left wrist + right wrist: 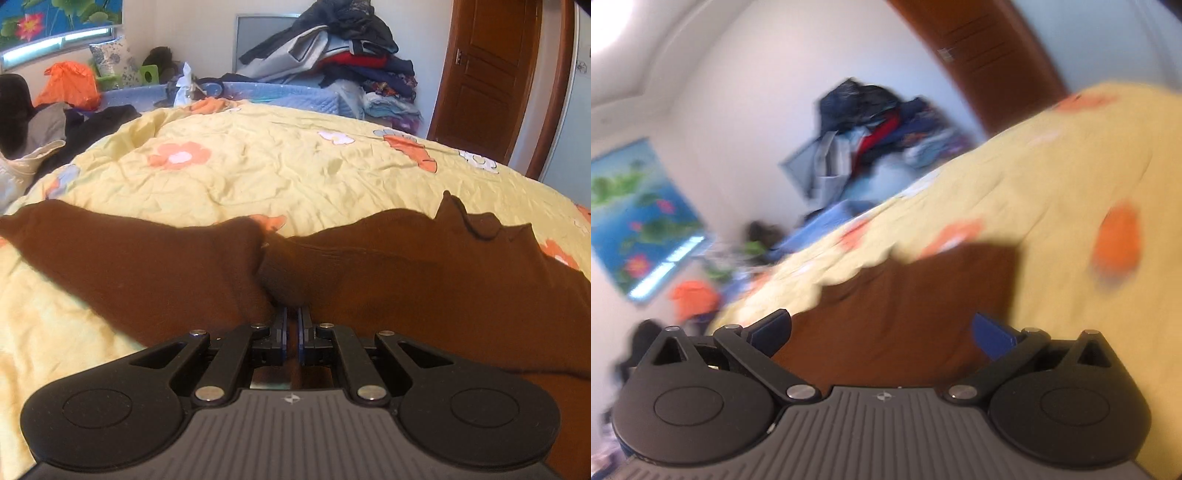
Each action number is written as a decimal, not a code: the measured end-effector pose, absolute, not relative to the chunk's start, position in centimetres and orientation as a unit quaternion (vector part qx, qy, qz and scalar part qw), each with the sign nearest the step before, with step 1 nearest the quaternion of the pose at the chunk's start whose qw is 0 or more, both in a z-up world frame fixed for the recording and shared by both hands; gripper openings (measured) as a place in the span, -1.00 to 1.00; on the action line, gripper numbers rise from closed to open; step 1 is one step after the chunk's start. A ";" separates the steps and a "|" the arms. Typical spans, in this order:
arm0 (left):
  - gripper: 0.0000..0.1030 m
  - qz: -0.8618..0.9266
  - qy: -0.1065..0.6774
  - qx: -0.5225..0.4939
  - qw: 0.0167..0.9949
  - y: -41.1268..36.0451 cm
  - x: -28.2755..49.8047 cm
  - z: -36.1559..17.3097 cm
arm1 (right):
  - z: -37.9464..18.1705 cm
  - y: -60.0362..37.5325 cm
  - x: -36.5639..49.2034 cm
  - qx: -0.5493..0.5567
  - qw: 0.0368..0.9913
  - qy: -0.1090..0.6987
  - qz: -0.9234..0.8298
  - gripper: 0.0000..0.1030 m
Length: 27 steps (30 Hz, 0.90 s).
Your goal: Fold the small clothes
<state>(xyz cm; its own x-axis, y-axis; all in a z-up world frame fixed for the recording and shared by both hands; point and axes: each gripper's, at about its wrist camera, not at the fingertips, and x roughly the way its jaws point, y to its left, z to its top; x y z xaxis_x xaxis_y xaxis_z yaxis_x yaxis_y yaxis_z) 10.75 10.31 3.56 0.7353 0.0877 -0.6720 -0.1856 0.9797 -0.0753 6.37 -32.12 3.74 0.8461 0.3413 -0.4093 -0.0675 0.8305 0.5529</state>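
Note:
A brown knit garment (pixel 424 280) lies across the near side of a yellow flowered quilt (pixel 258 166). One part stretches to the left and the wider part to the right. My left gripper (pixel 293 317) is shut on a bunched fold of the brown garment at its middle. In the right wrist view, which is blurred and tilted, my right gripper (pixel 882 332) is open and empty. Its blue fingers (pixel 991 336) stand wide apart just above the brown garment (pixel 905 314) on the quilt (pixel 1052 184).
A tall pile of clothes (pixel 347 55) stands at the far side of the bed by a wooden door (pixel 491 74). Dark and grey clothes (pixel 55 133), an orange bag (pixel 70 85) and a blue tub (pixel 258 92) lie at the back left.

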 end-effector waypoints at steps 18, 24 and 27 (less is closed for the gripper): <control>0.83 0.255 0.238 -0.365 0.863 30.8 6.5 3.3 | 1.9 -35.7 17.1 0.186 0.913 0.361 0.041 -0.73; 0.83 0.291 0.194 -0.452 0.821 36.4 7.0 1.1 | 1.1 -35.5 16.5 0.204 0.912 0.352 0.048 0.14; 0.81 0.305 0.186 -0.450 0.818 37.7 8.0 1.0 | 2.6 -34.3 14.7 0.217 0.925 0.310 0.017 0.91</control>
